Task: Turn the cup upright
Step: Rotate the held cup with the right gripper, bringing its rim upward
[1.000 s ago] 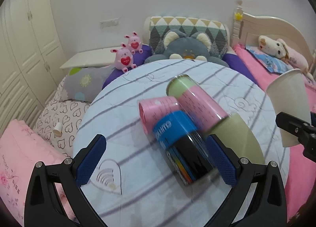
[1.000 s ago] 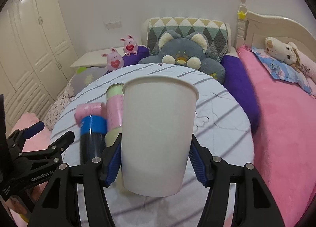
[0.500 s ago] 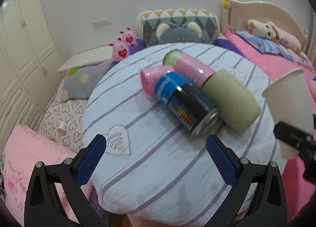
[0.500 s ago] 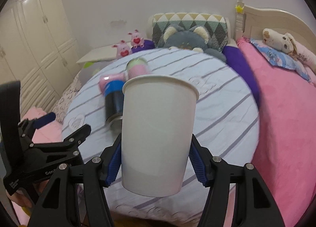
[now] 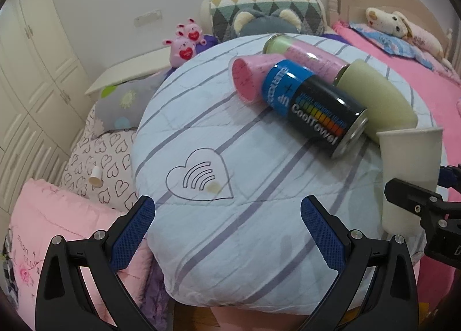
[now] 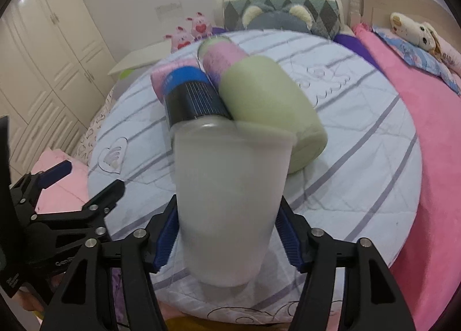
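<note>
A white paper cup [image 6: 230,204] stands upright, mouth up, between the blue pads of my right gripper [image 6: 227,237], which is shut on it; the cup is blurred. In the left wrist view the same cup [image 5: 409,175] shows at the right edge, over the near right edge of the round striped cushion [image 5: 259,201]. My left gripper [image 5: 227,233] is open and empty, low over the cushion's front left edge near a heart print [image 5: 200,177].
On the cushion lie a pink cup [image 5: 250,76], a blue-and-black can [image 5: 314,106], a pink-and-green can [image 5: 305,54] and a pale green cup [image 5: 374,98], touching one another. Plush toys and pillows sit behind. A pink bed is to the right, white wardrobes to the left.
The right gripper with the cup has dropped lower and closer to the cushion's near edge. The left gripper has pulled back toward me, away from the cans.
</note>
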`<state>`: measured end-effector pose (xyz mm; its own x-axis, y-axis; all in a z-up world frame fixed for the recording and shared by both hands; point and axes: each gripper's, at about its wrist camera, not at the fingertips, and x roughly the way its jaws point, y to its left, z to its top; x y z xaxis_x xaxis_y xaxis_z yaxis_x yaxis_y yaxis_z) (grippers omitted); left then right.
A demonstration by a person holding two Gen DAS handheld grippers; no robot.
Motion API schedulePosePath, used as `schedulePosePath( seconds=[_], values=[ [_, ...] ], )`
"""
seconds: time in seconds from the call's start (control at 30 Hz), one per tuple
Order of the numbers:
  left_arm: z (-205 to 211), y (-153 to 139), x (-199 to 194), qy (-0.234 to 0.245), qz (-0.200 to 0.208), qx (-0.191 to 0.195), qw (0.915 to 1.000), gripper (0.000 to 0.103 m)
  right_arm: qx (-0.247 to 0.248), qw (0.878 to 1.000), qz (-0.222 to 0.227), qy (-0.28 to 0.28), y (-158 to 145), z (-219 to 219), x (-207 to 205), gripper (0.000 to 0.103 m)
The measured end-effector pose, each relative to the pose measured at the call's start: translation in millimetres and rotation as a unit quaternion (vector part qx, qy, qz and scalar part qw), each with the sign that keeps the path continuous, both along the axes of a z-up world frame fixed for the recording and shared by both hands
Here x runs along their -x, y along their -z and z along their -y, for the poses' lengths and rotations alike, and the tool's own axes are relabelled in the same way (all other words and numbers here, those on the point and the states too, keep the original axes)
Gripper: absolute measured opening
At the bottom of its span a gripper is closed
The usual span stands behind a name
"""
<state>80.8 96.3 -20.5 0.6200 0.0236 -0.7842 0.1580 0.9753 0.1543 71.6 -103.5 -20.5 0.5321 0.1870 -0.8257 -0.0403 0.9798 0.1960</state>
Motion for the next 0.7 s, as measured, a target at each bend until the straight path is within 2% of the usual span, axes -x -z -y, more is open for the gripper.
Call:
schedulePosePath(
  seconds=[0.03,0.2,0.3,0.4,0.43,0.57,0.7],
  values=[
    [-1,1,0,-0.002,0.000,0.000,1.0000,0.102,-0.002,1.000,-0.006,0.006,3,2,-1,0.081],
    [-2,-1,3,-0.005,-0.004,0.015,0.9999,0.102,-0.008,1.000,-0.007,0.010,1,3,5,0.081],
    [0,-4,6,-0.001,-0.004,0.022,0.9998,0.102,-0.009,1.000,0.009,0.009,-5,4,6,0.081],
    [4,-6,11,0.002,-0.003,0.018,0.9998,0.102,-0.028,1.000,-0.002,-0.001,-5,5,6,0.064],
    [4,-6,11,0.002,-0.002,0.015,0.9999,0.102,-0.036,0.999,-0.019,0.000,-3,6,6,0.064],
    [4,-13,13,-0.001,0.004,0.017,0.9998,0.102,-0.051,0.998,-0.036,-0.006,-8,8,10,0.064],
    [4,-17,14,0.002,0.005,0.023,0.9997,0.102,-0.046,0.997,-0.061,0.001,-8,11,10,0.065]
  ],
)
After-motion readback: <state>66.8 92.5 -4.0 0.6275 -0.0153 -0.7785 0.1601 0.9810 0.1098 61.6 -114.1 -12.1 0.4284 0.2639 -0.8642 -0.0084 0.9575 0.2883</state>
